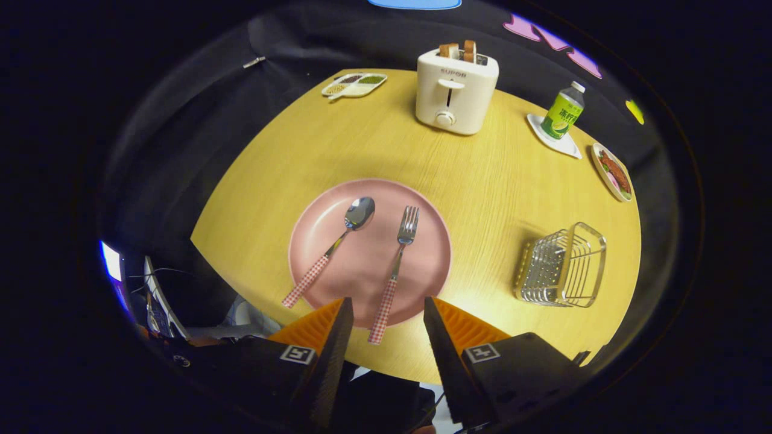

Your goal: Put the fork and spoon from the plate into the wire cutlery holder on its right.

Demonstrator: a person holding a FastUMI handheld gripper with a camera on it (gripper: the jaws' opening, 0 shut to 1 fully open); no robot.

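Note:
A pink plate [422,277] lies on the round yellow table, just ahead of my fingers. On it rest a spoon [338,241] to the left and a fork [398,265] to the right, both with red-checked handles. The fork's handle end juts over the plate's near rim, between my fingertips but well below them. The wire cutlery holder [564,265] stands on the table to the right of the plate. My gripper [388,304] hovers open above the plate's near edge, holding nothing.
Beyond the plate stands a white toaster [455,90] with toast in it. A divided snack tray [354,84] sits at the far left. A green bottle [563,111] on a white coaster and a small food dish [614,172] lie at the far right.

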